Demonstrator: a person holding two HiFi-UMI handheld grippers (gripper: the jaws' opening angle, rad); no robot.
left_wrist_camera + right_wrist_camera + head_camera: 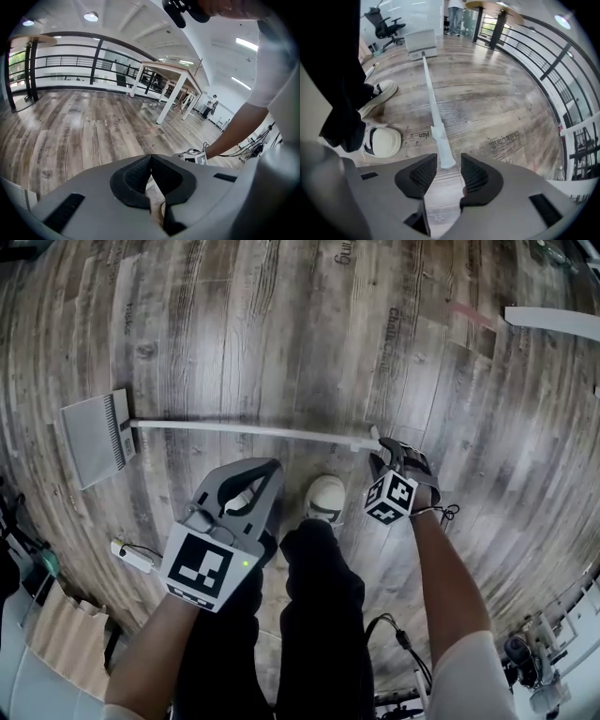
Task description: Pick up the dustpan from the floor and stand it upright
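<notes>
The dustpan lies flat on the wood floor, its grey pan (94, 437) at the left and its long white handle (253, 431) running right. In the right gripper view the pan (421, 43) is far off and the handle (433, 108) runs toward me. My right gripper (380, 454) points down at the handle's free end. Its jaws (449, 171) stand open, the handle tip sits just at the gap between them, and the pads do not press on it. My left gripper (265, 470) hangs above the floor near the person's legs; its jaws (151, 159) are shut on nothing.
The person's white shoe (325, 498) and dark trouser legs stand just below the handle. A small white device with a cable (131, 556) lies at the lower left. A white table (168, 101) and a black railing (96, 61) stand farther off, as does an office chair (386, 26).
</notes>
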